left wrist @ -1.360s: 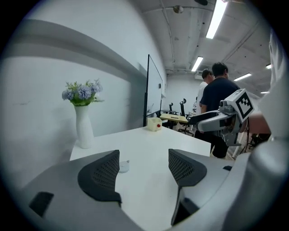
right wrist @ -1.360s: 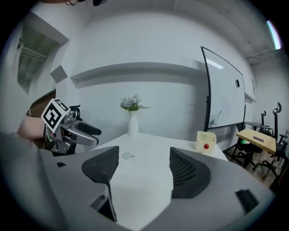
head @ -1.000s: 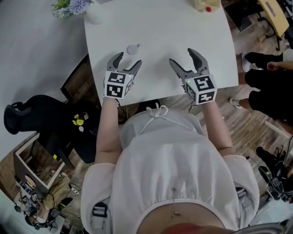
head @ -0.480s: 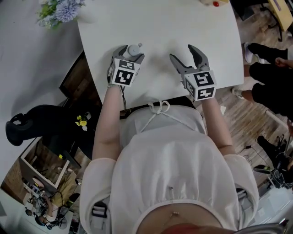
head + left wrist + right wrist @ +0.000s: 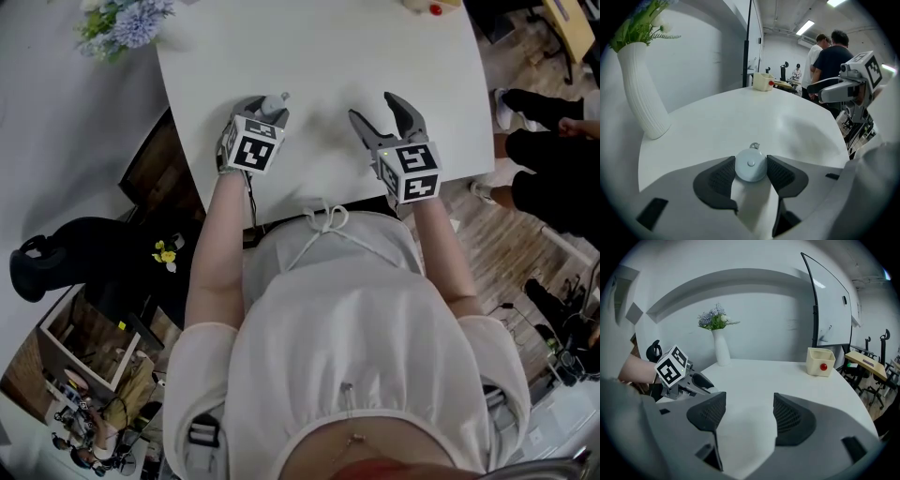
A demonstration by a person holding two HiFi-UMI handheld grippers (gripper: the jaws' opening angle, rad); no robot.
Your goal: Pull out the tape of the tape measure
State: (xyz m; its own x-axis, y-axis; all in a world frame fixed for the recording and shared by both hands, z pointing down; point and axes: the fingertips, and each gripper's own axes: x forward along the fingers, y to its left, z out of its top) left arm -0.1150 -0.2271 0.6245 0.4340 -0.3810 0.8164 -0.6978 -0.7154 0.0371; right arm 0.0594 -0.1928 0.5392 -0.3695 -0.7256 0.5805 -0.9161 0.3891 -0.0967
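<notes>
- Tape measure [image 5: 750,165]: a small, round, pale case lying flat on the white table [image 5: 328,56], near the edge where the person stands.
- Left gripper [image 5: 264,108]: its jaws are closing with the tape measure between them. The ribbed pads [image 5: 723,176] already meet the case on either side, so I take it as gripped.
- Pull tab [image 5: 753,146]: a small metal loop on the rim of the tape measure, on the side turned away from the left gripper and toward the middle of the table.
- Axis: the case is a disc with no long side. By my judgement the tape will run out along the line of the tab, straight away from the holding jaws.
- Right gripper [image 5: 372,108]: to the right of the tape measure, near but apart. Its jaws are closing slowly with nothing between them. It is the free one, so the tab falls to it.
- White vase [image 5: 642,93]: well apart from the tape measure, on its far left.
- Cream box [image 5: 820,361] with a red ball: well beyond the tape measure, on its far right.
- Writing: no brand or label can be read on the tape measure. The marker cubes [image 5: 251,150] carry only black-and-white squares.
</notes>
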